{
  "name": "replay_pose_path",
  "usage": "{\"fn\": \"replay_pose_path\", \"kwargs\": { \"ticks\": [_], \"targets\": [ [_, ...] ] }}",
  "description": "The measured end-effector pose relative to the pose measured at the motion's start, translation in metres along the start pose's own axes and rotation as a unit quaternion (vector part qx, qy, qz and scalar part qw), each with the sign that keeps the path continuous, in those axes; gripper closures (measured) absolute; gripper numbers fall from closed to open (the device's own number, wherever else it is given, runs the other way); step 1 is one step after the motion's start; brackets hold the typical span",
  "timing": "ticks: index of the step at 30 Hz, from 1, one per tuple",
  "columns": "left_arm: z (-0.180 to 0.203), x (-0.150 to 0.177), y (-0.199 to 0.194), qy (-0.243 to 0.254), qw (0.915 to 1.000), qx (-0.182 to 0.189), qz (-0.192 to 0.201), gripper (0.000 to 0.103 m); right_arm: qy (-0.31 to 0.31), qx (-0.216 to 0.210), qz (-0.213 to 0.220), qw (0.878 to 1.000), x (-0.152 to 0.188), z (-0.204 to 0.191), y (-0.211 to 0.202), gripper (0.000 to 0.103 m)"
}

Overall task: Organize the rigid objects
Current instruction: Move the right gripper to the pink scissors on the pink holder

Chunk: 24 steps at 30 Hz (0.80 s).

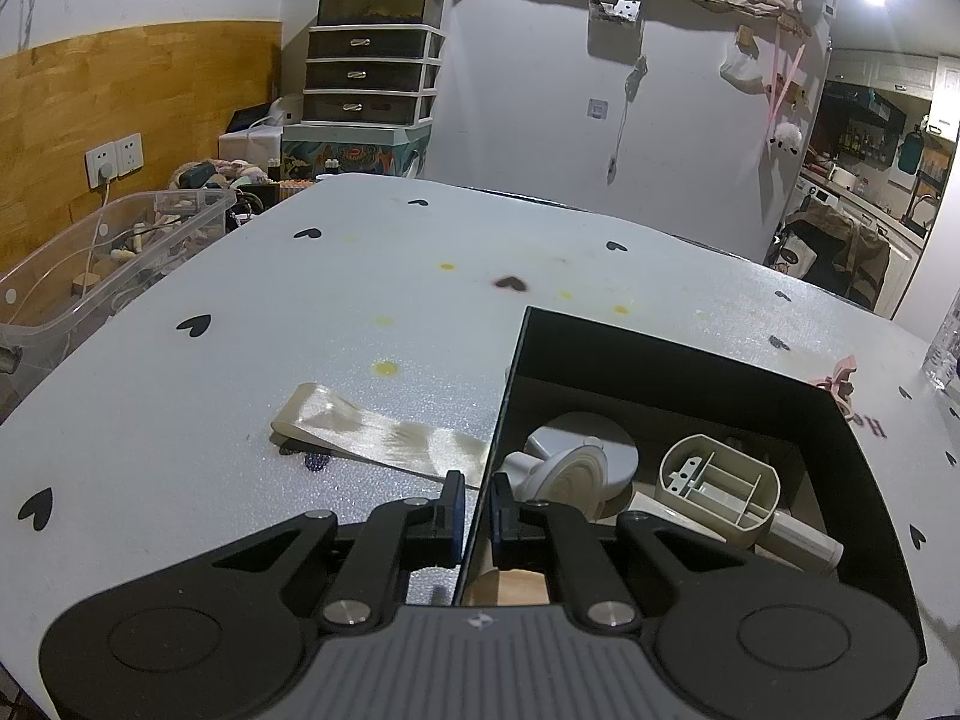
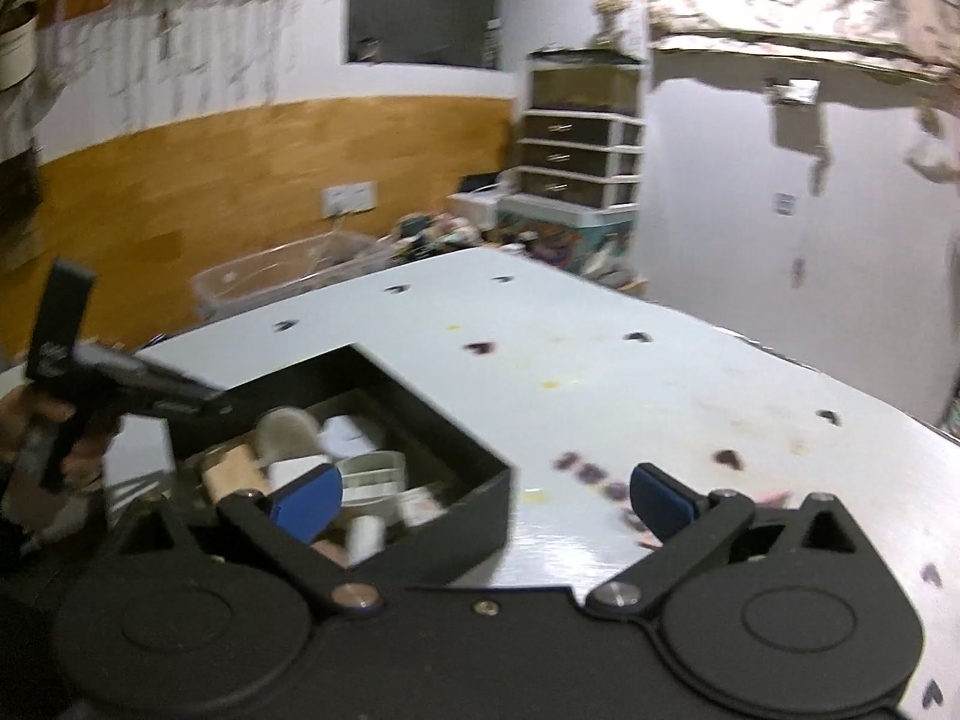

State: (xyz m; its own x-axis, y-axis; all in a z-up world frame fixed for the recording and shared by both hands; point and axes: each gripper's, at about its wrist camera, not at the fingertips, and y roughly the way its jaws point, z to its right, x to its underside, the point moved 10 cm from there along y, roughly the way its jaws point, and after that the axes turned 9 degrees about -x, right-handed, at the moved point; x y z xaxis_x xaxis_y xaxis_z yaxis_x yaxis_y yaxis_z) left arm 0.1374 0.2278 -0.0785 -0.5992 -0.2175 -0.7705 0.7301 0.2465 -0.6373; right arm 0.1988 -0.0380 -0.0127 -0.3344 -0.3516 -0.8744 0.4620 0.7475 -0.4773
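Two grippers work over a white counter (image 1: 252, 324) dotted with black hearts. The left gripper (image 1: 477, 510) has its jaws drawn together on the thin left wall of a black box (image 1: 660, 354), one blue pad outside the wall and one inside. That box sits at about 3 o'clock from the middle of the left wrist view, its open top facing up.

Inside the box lie several hard pieces: a beige oval housing (image 1: 717, 480) with inner ribs at the right, a round white disc part (image 1: 576, 477) at the left beside a pale grey round plate (image 1: 600, 438), a white tube (image 1: 804, 540) at 4 o'clock from the housing, and a wooden block (image 1: 510, 591) at the near edge, partly hidden by the gripper. A shiny cream ribbon (image 1: 372, 426) lies flat on the counter at 9 o'clock from the box, its right end touching the box wall.

From the right wrist view, blurred by motion, the right gripper (image 2: 483, 501) has its jaws wide apart and holds nothing; the near right corner of the box (image 2: 480, 498) sits between its blue pads. At 9 o'clock the left gripper (image 2: 198, 399) reaches the box's far rim. Small dark and pink bits (image 2: 594, 474) lie on the counter (image 2: 600, 360) at 3 o'clock from the box; what they are I cannot tell.

A clear plastic bin (image 1: 90, 264) stands off the counter's left edge.
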Motion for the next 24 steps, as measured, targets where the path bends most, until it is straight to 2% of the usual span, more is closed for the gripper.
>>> {"fn": "replay_pose_path", "kwargs": {
  "ticks": [11,17,21,24],
  "targets": [
    [0.000,0.000,0.000,0.000,1.0000,0.000,0.000,0.095,0.073,0.087,0.029,0.993,0.024,0.062,0.001,0.000],
    [0.000,0.000,0.000,0.000,1.0000,0.000,0.000,0.095,0.108,0.136,0.037,0.984,0.036,0.106,0.013,0.000],
    [0.000,0.000,0.000,0.000,1.0000,0.000,-0.001,0.095,0.127,0.163,0.071,0.976,0.037,0.138,0.018,0.000],
    [0.000,0.000,0.001,0.000,1.0000,0.000,-0.002,0.095,0.131,0.169,0.055,0.975,0.039,0.157,0.034,0.000]
  ]
}}
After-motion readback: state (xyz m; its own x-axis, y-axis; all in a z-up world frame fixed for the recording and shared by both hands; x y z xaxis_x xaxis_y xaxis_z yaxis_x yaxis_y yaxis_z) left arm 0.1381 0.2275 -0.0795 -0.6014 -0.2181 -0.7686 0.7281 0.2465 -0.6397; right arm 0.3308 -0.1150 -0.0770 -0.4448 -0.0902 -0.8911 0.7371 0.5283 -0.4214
